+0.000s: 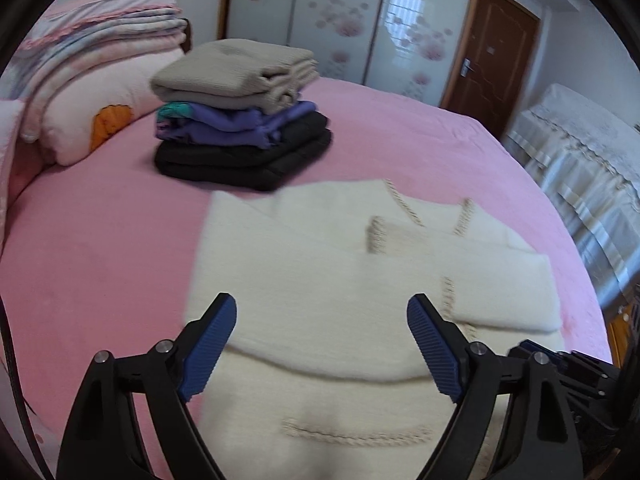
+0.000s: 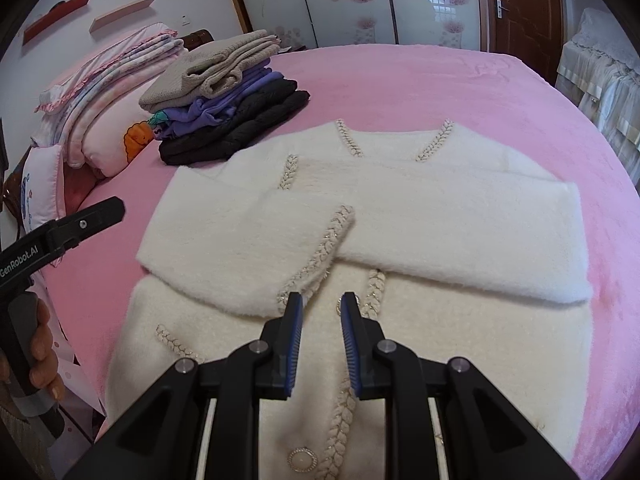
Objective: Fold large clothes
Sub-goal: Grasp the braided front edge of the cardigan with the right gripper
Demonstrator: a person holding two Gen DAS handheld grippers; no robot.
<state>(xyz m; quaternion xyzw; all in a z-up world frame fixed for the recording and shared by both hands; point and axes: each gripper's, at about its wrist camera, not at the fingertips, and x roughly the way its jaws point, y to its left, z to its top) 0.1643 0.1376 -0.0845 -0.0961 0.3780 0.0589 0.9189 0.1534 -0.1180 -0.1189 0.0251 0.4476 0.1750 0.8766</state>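
Observation:
A cream fuzzy jacket (image 2: 400,220) with braided trim lies flat on the pink bed (image 2: 460,92), both sleeves folded across its chest. It also shows in the left wrist view (image 1: 340,280). My left gripper (image 1: 322,314) is wide open and empty, hovering over the jacket's near left part. My right gripper (image 2: 322,308) hovers over the jacket's front placket near the folded sleeve cuff, jaws slightly apart with nothing between them. The left gripper's body (image 2: 64,232) shows at the left edge of the right wrist view.
A stack of folded clothes (image 1: 240,112), beige on purple on black, sits behind the jacket to the left. Pillows and folded quilts (image 1: 100,60) lie at the bed's head. A wardrobe (image 1: 340,12), a door (image 1: 492,48) and a covered piece of furniture (image 1: 580,152) stand beyond.

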